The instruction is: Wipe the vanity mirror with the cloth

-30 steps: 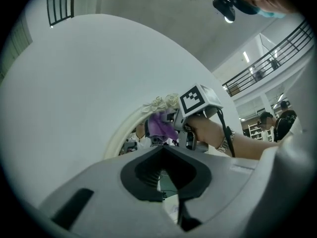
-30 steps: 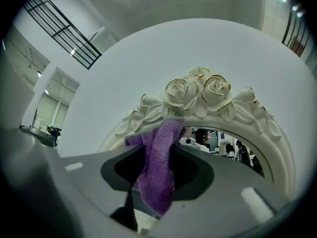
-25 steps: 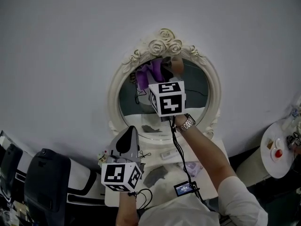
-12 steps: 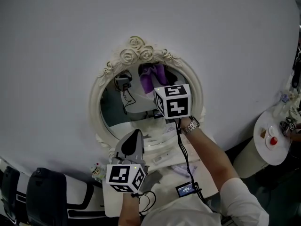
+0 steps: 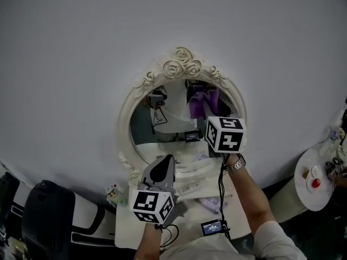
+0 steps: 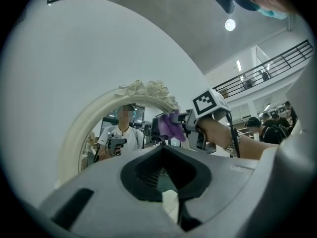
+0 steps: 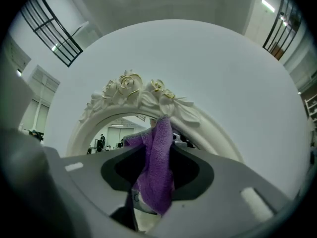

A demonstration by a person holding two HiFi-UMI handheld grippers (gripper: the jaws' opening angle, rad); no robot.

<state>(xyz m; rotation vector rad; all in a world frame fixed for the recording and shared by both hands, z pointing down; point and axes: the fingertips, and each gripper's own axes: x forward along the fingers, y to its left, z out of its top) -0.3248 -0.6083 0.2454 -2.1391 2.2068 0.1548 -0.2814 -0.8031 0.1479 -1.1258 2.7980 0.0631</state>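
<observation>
The oval vanity mirror has a cream frame (image 5: 126, 124) topped with carved roses (image 7: 130, 86) and hangs on a white wall. My right gripper (image 5: 209, 112) is shut on a purple cloth (image 5: 203, 103) and holds it against the upper right of the glass. In the right gripper view the cloth (image 7: 157, 167) hangs between the closed jaws, just under the roses. My left gripper (image 5: 164, 161) is low in front of the mirror's bottom rim. Its jaws are shut with nothing in them, as the left gripper view (image 6: 163, 148) shows. That view also shows the cloth (image 6: 171, 125) and the mirror frame (image 6: 79, 128).
Below the mirror is a white vanity top (image 5: 130, 226) with small items and a little device with a lit screen (image 5: 211, 227). A dark chair (image 5: 46, 215) stands at the lower left. A round white side table (image 5: 320, 183) stands at the right.
My right gripper has carried the purple cloth rightward across the top of the glass, from upper left to upper right. The left gripper has stayed low by the bottom rim.
</observation>
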